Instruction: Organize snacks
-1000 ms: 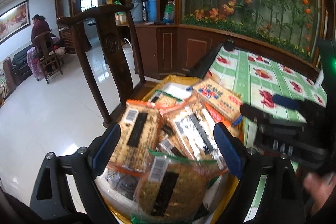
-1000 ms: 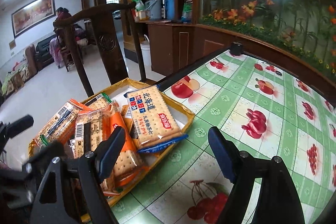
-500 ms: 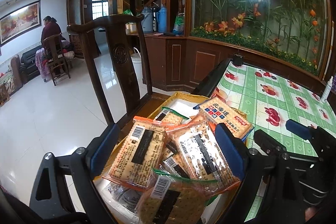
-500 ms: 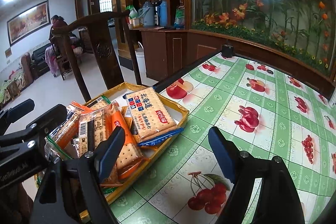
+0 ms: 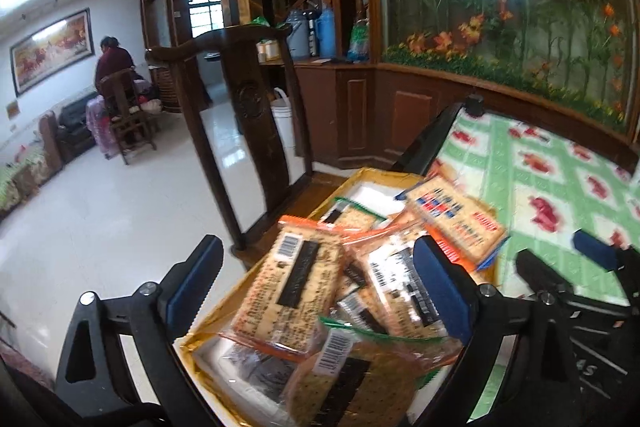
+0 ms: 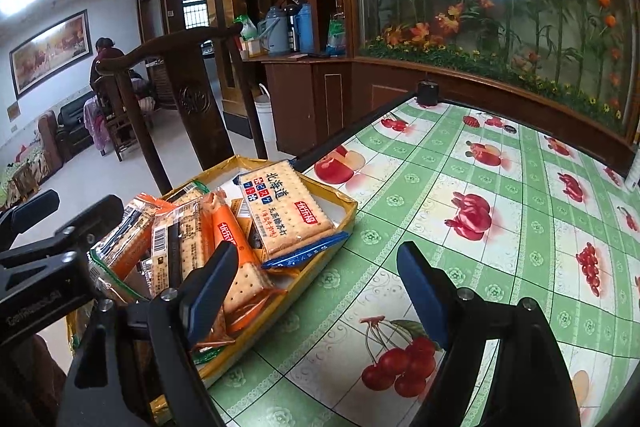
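A shallow yellow tray (image 6: 349,211) (image 5: 362,174) at the table's left edge holds several cracker packets. On top lies a blue-edged packet (image 6: 286,211) (image 5: 456,217), and orange-edged packets (image 6: 236,251) (image 5: 296,287) are piled beside it. A green-edged packet (image 5: 352,379) lies nearest. My left gripper (image 5: 316,279) hovers over the pile. Its jaws are opening, the packets lie below them, and the pads press on nothing. My right gripper (image 6: 318,275) is open over the tablecloth by the tray's right rim, with nothing in it. The left gripper (image 6: 72,207) also shows beyond the tray.
A dark wooden chair back (image 5: 248,99) (image 6: 188,95) stands just behind the tray. The green fruit-print tablecloth (image 6: 480,187) stretches right to a wood-framed flower panel. A black knob (image 6: 428,93) sits at the far corner. A person (image 5: 114,63) sits far across the room.
My left gripper's jaws have spread wider and its view has tipped upward, so the packets sit lower in frame. The right gripper has barely moved.
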Action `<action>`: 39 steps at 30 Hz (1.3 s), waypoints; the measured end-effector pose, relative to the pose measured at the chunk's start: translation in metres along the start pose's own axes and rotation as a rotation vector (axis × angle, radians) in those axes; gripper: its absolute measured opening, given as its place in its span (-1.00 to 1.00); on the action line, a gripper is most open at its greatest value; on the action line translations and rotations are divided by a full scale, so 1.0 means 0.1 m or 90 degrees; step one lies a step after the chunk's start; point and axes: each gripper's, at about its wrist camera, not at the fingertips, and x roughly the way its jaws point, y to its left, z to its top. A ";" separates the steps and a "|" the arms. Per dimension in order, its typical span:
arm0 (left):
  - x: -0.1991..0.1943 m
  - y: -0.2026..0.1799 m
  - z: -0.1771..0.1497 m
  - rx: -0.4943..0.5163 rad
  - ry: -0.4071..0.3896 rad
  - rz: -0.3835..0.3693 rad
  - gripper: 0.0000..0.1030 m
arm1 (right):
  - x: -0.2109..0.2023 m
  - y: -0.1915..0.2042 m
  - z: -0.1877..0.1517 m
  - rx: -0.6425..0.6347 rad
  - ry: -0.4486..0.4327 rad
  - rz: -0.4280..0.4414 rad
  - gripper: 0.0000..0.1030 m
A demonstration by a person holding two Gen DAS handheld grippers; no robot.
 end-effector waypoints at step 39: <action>0.01 -0.01 0.03 0.013 -0.005 -0.032 0.86 | 0.10 0.10 -0.06 -0.019 0.027 0.014 0.59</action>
